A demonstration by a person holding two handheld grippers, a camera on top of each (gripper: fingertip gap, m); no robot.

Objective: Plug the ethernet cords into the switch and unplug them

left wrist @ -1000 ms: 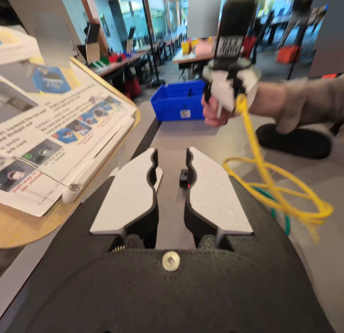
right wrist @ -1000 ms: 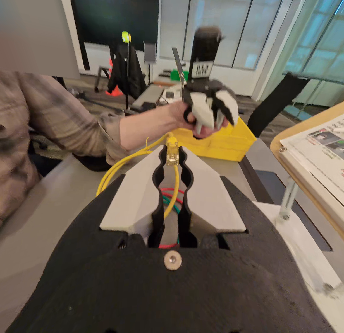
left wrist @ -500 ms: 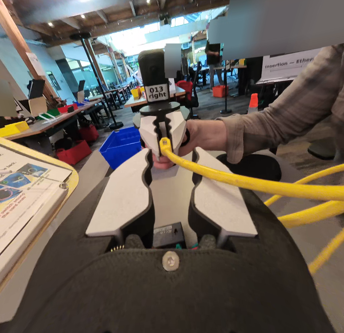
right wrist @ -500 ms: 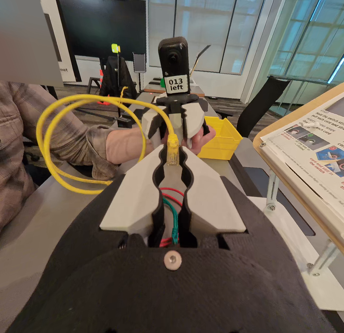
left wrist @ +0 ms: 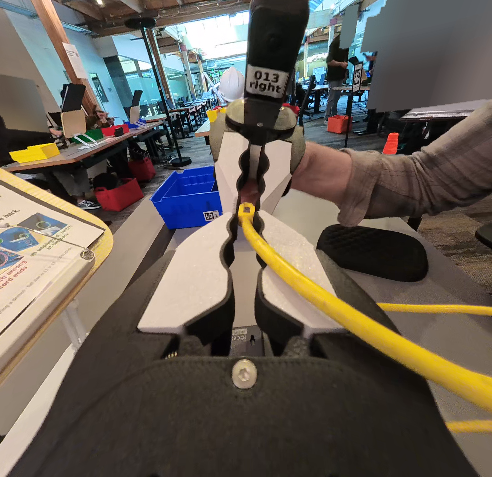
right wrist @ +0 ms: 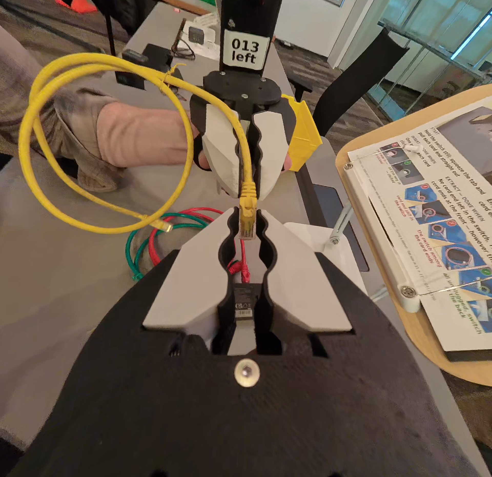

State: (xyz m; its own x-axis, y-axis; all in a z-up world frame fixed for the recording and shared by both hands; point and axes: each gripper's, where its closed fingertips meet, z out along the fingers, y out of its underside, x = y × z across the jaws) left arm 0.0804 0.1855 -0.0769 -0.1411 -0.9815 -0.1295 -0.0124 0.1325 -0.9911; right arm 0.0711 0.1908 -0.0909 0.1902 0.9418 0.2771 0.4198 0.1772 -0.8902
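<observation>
A yellow ethernet cord (right wrist: 40, 123) loops to the left, its free plug (right wrist: 163, 226) hanging over the table. My right gripper (right wrist: 247, 211) is shut on the cord's other plug (right wrist: 247, 224). My left gripper (right wrist: 249, 195) faces it tip to tip and is shut on the yellow boot just behind that plug. In the left wrist view my left gripper (left wrist: 246, 216) pinches the cord (left wrist: 306, 283), with the right gripper (left wrist: 250, 202) right behind it. The black switch (right wrist: 243, 301) lies on the table below, also showing in the left wrist view (left wrist: 241, 339). A red cord (right wrist: 153, 248) and a green cord (right wrist: 131, 251) lie coiled beside it.
An instruction sheet on a wooden board (right wrist: 426, 224) stands at the table's side, also in the left wrist view (left wrist: 40, 251). A blue bin (left wrist: 186, 198) and a yellow bin (right wrist: 303, 134) sit at opposite table ends. A black pad (left wrist: 372, 251) lies near the person's sleeve. Left and right tips are no more than a few centimetres apart. The black switch (right wrist: 243, 301) is about 20 cm from both grippers' fingertips.
My left gripper has closed from open onto the yellow cord beside the plug. The two grippers have come together tip to tip, and the right wrist view has tipped down toward the switch.
</observation>
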